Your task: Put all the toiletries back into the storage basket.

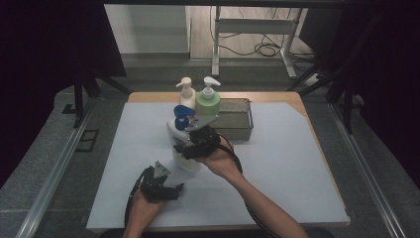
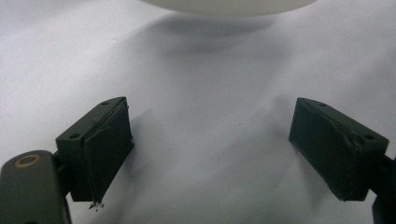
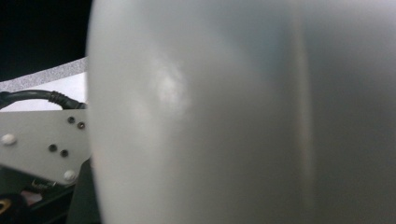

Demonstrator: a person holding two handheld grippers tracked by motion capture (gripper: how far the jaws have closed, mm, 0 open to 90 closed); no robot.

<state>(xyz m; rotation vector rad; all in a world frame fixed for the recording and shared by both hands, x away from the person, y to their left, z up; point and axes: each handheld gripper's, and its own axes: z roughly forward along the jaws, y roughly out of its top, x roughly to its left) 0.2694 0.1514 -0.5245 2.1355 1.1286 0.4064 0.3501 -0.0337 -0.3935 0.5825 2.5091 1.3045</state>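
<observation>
Bottle: white pump bottle [image 1: 181, 144] with a blue pump head [image 1: 182, 115], mid-counter, just in front of the tray, gripped at its side by the right gripper.
Right gripper: [image 1: 190, 147] clamped across the bottle's body from the right; its own view has the white wall [image 3: 243, 112] pressed right up against the lens, so the jaws themselves are hidden there.
Left gripper: [image 1: 173, 191] low over the counter near the front edge, jaws spread wide with nothing between them; its own view looks along the bare sheet toward the bottle's base [image 2: 229, 5].
Counter: [image 1: 287, 163] covered by a pale sheet, bare apart from the cluster at the back middle.
Tray: grey metal tray [image 1: 233, 119] at the back of the sheet, just behind and right of the bottle.
Others: a cream pump bottle [image 1: 186, 94] and a green pump bottle [image 1: 208, 99] stand upright at the tray's left end; whether inside it or just beside it cannot be told.
Step in hand: by the look of it, the carry — grip made, bottle upright in the right gripper. Whether its base is off the sheet cannot be told.
Next move calls for: likely a steady, upright carry toward the tray or the other two, clearing their pump heads; left gripper free to steady the base.
</observation>
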